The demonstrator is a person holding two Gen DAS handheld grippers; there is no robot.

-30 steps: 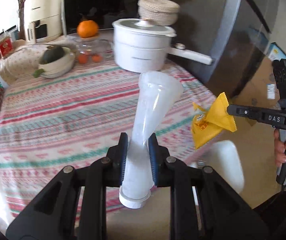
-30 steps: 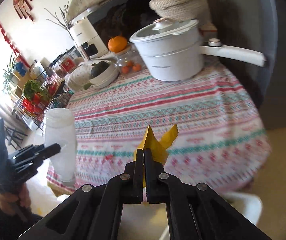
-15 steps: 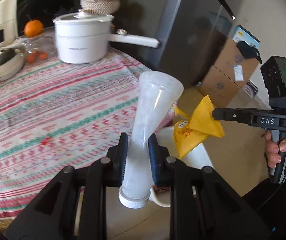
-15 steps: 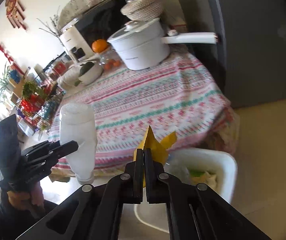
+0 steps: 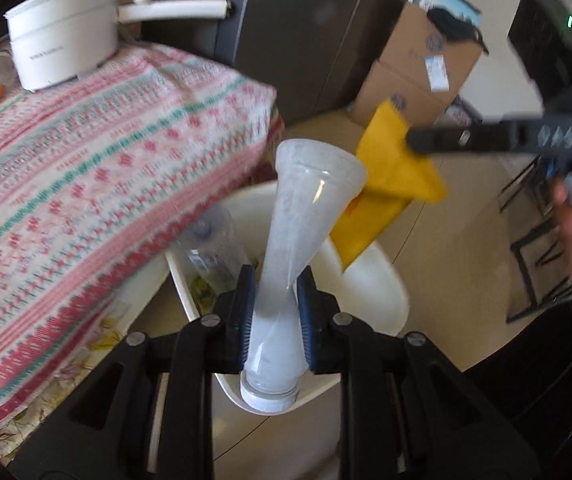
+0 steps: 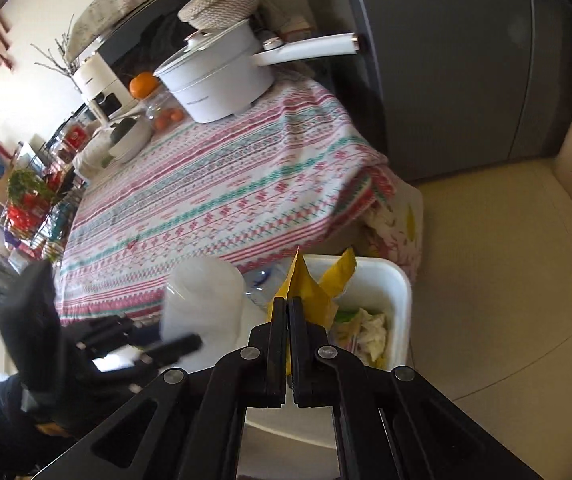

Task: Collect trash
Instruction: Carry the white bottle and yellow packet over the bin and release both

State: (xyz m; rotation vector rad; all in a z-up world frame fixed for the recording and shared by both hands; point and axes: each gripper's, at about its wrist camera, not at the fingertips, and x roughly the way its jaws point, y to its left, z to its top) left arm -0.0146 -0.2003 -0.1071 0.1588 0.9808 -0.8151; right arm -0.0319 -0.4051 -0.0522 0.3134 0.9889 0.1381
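My left gripper [image 5: 274,298] is shut on a cloudy plastic bottle [image 5: 299,232], cap end toward the camera, held over a white bin [image 5: 381,300] on the floor. My right gripper [image 6: 289,308] is shut on a yellow wrapper [image 6: 305,284] and holds it above the same bin [image 6: 399,292]. The wrapper [image 5: 389,176] also shows in the left wrist view, just right of the bottle. The bottle [image 6: 206,300] shows in the right wrist view, left of the wrapper. The bin holds a clear bottle [image 5: 214,244] and crumpled paper [image 6: 369,328].
The table with a striped cloth [image 6: 222,184] stands beside the bin, with a white pot [image 6: 222,80] and fruit on it. A grey fridge [image 6: 465,60] and a cardboard box [image 5: 417,68] stand behind. Beige floor lies to the right.
Both grippers have moved off the table edge and down over the bin, still holding the bottle and the wrapper. The bin's contents have come into view.
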